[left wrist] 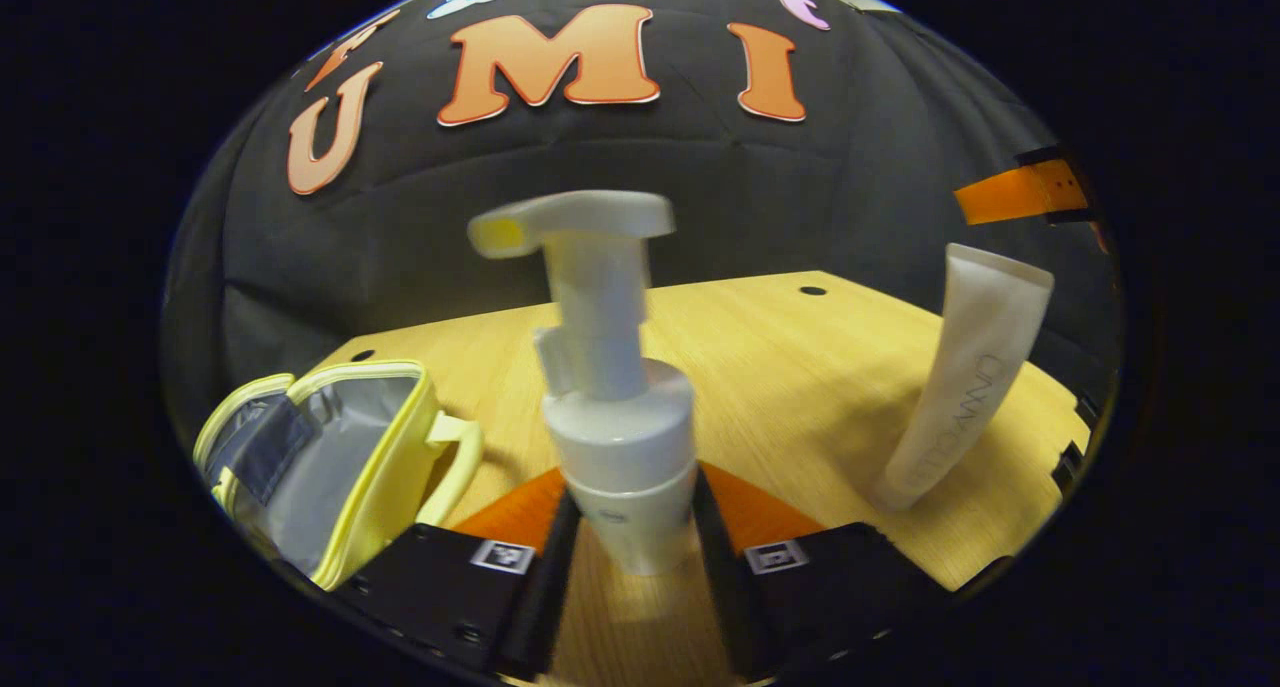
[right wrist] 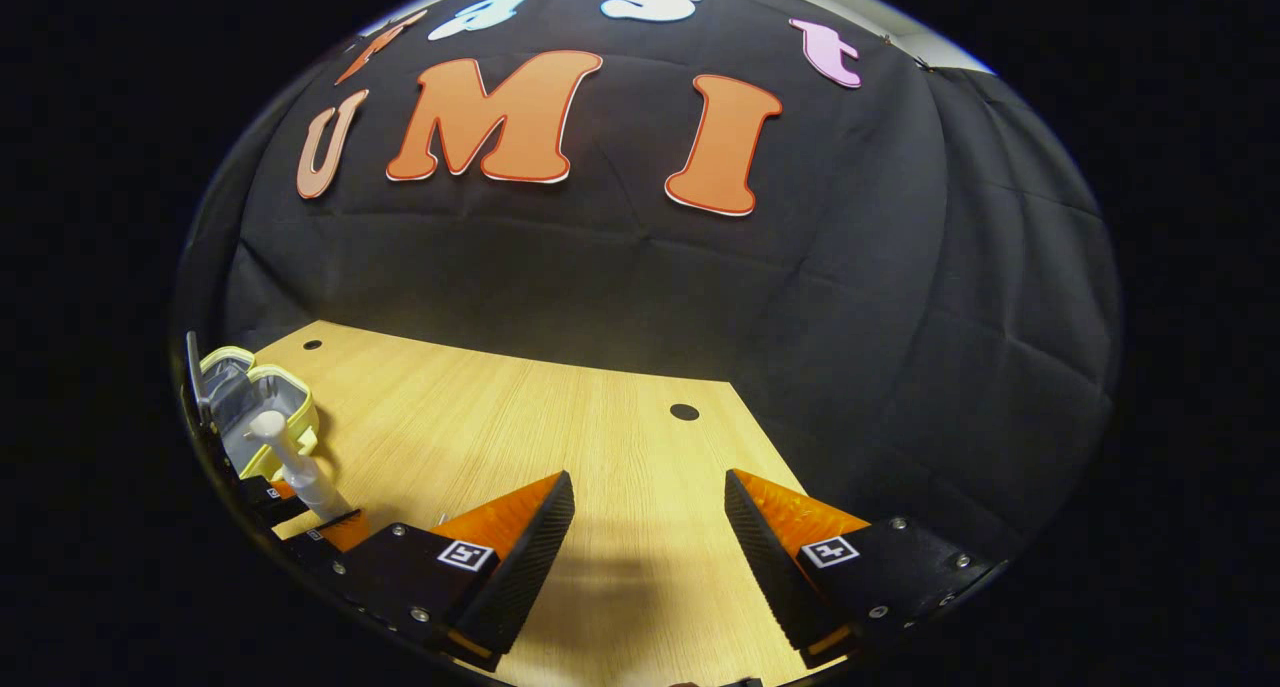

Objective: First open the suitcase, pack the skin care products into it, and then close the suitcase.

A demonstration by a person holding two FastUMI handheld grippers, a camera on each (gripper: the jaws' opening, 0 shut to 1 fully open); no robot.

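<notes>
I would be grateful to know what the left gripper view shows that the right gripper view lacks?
The left gripper view adds a white tube standing tilted on the table, right of the pump bottle, and the left tool clamped on that bottle. The right gripper view adds the right tool, open with nothing between its fingers. Shared: the open yellow suitcase, the pump bottle and the table.

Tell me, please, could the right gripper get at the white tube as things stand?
Probably not directly: the right gripper is open over bare table, with no tube ahead. The tube stands right of the left gripper's pump bottle.
</notes>
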